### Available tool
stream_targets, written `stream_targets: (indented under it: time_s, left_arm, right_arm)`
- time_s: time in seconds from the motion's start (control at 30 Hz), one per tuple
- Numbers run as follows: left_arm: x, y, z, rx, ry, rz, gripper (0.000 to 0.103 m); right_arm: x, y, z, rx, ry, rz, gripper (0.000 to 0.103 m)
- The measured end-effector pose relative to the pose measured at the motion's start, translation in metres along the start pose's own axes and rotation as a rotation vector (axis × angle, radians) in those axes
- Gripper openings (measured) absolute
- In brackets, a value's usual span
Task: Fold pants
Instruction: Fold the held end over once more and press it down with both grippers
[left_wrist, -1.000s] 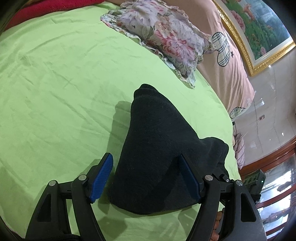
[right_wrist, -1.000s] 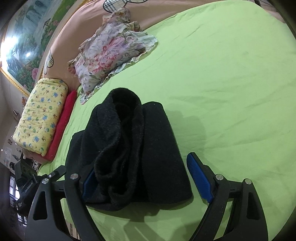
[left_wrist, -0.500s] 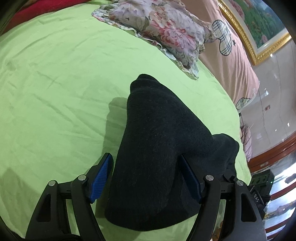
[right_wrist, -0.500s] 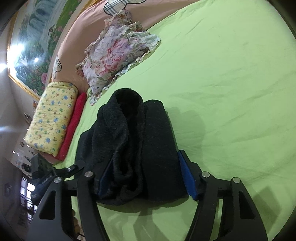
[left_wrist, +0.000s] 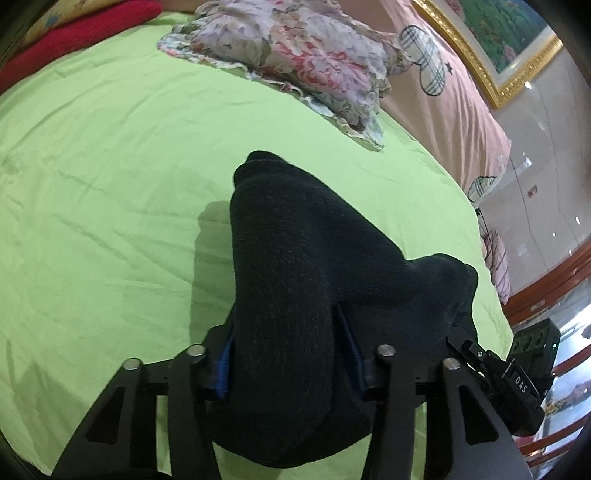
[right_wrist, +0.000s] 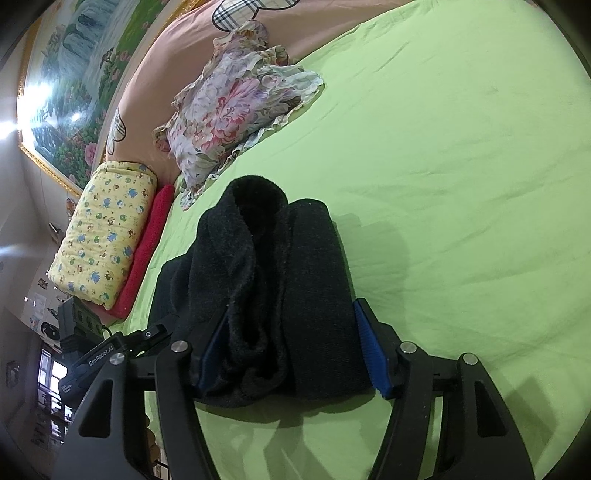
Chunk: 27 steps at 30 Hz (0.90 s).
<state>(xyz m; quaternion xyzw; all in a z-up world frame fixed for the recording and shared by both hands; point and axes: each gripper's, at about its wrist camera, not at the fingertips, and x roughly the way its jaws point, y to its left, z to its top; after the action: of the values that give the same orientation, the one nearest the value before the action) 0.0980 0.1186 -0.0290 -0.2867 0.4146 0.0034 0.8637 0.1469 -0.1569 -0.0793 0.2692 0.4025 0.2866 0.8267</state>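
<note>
Green sheet (left_wrist: 110, 184) covers the bed, and the pants (left_wrist: 295, 266) lie on it as a dark, thick bundle, already folded several times, close to the near edge. Its long axis runs away from you toward the floral pillow (right_wrist: 236, 110).

Your left gripper (left_wrist: 286, 354) has just been closing, and its pads now pinch 1 end of the bundle. Your right gripper (right_wrist: 291, 350) has also been closing, and it squeezes the bundle across its full width. Both hands are at the near end, so the far end stays free and any move goes along this axis.

The right view shows the fleecy inner layers (right_wrist: 258, 258) and 2 rolls side by side. The left view shows only the smooth outer side and a lobe toward the right gripper.
</note>
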Motion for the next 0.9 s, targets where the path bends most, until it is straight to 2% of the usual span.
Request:
stream_targets:
  time_s: [0.17,0.3,0.9]
  left_arm:
    - [-0.008,-0.009,-0.001,0.031,-0.020,0.010,0.034]
    - [-0.021,-0.014,-0.002,0.048,-0.037,0.011,0.031]
    - [-0.083,-0.012,0.003,0.099,-0.149,0.083,0.029]
  right_arm:
    - [-0.002,0.002,0.000,0.007,-0.001,0.017,0.056]
    - [-0.005,0.006,0.000,0.006,-0.010,0.034,0.055]
    - [-0.002,0.051,0.001,-0.090,-0.014,0.108,0.052]
